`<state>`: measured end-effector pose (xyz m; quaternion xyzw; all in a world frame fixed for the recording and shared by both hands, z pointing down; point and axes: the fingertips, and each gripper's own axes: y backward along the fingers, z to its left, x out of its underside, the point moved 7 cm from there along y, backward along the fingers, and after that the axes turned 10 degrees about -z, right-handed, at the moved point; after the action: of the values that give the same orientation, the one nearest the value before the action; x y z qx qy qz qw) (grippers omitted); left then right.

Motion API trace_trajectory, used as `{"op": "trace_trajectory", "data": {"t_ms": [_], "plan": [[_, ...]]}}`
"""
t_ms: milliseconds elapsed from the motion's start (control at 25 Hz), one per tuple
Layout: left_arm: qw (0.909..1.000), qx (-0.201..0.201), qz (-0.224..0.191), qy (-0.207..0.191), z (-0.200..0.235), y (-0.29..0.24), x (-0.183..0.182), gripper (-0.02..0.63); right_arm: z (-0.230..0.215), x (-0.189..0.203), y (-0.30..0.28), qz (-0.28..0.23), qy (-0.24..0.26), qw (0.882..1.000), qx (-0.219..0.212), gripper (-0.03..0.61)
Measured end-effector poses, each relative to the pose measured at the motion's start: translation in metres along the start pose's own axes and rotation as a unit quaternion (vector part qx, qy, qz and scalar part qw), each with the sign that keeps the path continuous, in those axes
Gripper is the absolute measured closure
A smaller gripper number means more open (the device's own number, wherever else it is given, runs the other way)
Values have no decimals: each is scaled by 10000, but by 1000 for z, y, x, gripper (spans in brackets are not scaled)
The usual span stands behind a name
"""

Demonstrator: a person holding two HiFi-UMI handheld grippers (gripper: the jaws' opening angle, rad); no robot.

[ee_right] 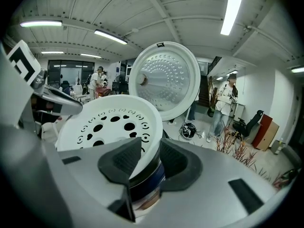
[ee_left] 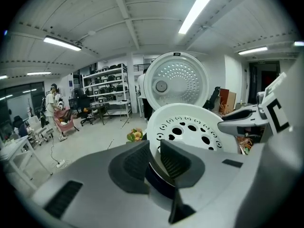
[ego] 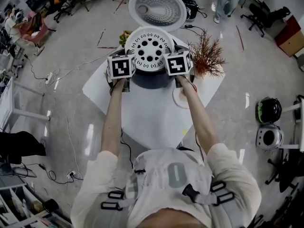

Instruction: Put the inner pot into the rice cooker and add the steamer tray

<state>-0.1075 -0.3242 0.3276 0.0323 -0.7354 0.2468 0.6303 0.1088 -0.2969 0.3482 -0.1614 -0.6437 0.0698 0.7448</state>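
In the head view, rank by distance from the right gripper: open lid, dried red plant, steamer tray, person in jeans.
From the right gripper:
1. Steamer tray: rim pinched in its jaws.
2. Dried red plant: on the table, just right.
3. Open lid: raised behind the cooker.
4. Person in jeans: far back, at right.

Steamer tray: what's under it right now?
Below the steamer tray only the dark body of the rice cooker shows, right under the tray's rim. The tray covers the cooker's opening, so whether the inner pot is inside cannot be seen.
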Motion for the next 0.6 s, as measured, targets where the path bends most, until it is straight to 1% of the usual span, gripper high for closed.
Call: {"op": "trace_trajectory", "data": {"t_ms": [120, 240, 320, 400, 440, 480, 520, 600], "plan": [[10000, -2, 55, -76, -4, -4, 2, 538, -4, 3, -1, 37, -82, 10000, -20, 445], [9998, 8, 99, -160, -5, -8, 5, 538, -4, 5, -2, 42, -56, 10000, -32, 442], [9994, 10, 171, -284, -7, -11, 7, 538, -3, 6, -3, 51, 144, 9999, -9, 439], [9988, -4, 234, -426, -10, -14, 10, 538, 3, 11, -4, 131, 601, 9981, 22, 437], [9986, -5, 260, -460, -11, -14, 11, 539, 6, 14, -5, 156, 829, 9964, 35, 447], [9986, 2, 287, -448, -12, -15, 13, 540, 9, 16, -5, 155, 978, 9951, 61, 472], [9987, 8, 311, -396, -12, -16, 15, 540, 11, 18, -5, 132, 1034, 9945, 106, 491], [9990, -16, 346, -288, -10, -17, 19, 540, 11, 21, -6, 73, 979, 9950, 183, 498]]}}
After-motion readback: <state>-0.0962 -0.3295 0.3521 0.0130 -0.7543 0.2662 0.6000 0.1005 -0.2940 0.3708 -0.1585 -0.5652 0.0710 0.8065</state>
